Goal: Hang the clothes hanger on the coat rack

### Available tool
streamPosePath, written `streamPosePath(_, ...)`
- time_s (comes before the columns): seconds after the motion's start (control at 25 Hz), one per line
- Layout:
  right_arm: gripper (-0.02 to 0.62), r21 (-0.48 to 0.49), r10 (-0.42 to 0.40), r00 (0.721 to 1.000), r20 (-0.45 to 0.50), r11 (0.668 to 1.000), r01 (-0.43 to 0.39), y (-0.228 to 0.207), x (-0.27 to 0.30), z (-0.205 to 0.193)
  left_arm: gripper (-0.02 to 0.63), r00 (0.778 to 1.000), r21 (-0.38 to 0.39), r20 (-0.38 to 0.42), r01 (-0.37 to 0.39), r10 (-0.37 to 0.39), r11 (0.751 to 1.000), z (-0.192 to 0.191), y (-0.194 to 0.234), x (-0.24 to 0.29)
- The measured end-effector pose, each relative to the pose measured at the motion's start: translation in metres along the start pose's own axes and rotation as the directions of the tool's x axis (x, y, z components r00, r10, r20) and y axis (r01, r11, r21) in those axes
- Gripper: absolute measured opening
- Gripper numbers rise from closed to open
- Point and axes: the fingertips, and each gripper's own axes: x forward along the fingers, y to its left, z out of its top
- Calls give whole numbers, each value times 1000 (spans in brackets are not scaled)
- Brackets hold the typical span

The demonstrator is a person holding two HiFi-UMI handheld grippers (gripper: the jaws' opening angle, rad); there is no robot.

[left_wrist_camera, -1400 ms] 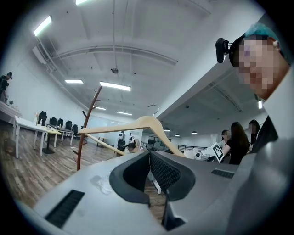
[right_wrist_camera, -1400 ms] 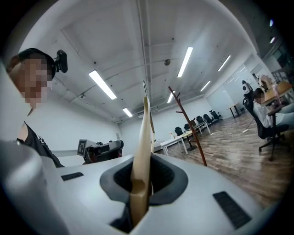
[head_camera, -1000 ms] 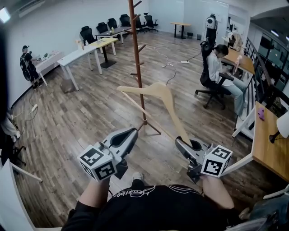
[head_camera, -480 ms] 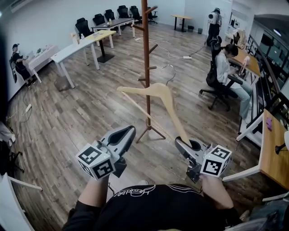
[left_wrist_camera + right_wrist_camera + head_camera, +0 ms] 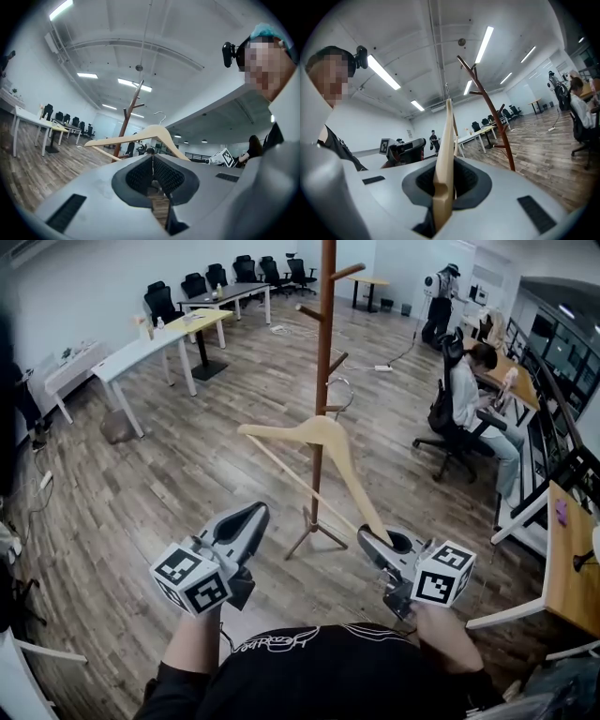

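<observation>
Wooden clothes hanger (image 5: pixel 323 435) held aloft before person, not yet on coat rack (image 5: pixel 325 324); overlaps rack pole in head view, contact unclear. Right gripper (image 5: pixel 368 538) jaws clamped on end of one hanger arm. Left gripper (image 5: pixel 253 514) alongside, jaws closed together, nothing between. Rack stands on plank floor (image 5: pixel 187 484). Seated person (image 5: pixel 469 395) at far right, white tables (image 5: pixel 141 352) at left.

Big open office with a wood-plank floor (image 5: pixel 187 474) and plain white walls (image 5: pixel 84 287). White desks (image 5: pixel 141 349) run along the upper left, one desk with a yellowish top (image 5: pixel 199 320), and black office chairs (image 5: pixel 192 284) are bunched at the top. A person (image 5: pixel 466 390) sits at the right by a wooden desk (image 5: pixel 567 563). Long strip lights (image 5: pixel 484 44) run overhead.
</observation>
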Motion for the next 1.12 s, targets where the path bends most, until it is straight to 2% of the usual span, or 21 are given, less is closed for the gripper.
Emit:
streamPosePath(0.4, 55, -18, 2, 1000, 21, 1000, -1, -45, 37, 33, 9, 1000, 29, -14, -6, 7, 1000, 9, 42, 37)
streamPosePath(1.12, 55, -119, 30, 999, 11, 993, -28, -153, 101, 126, 9, 999, 4, 11, -33, 33, 999, 26, 117, 140)
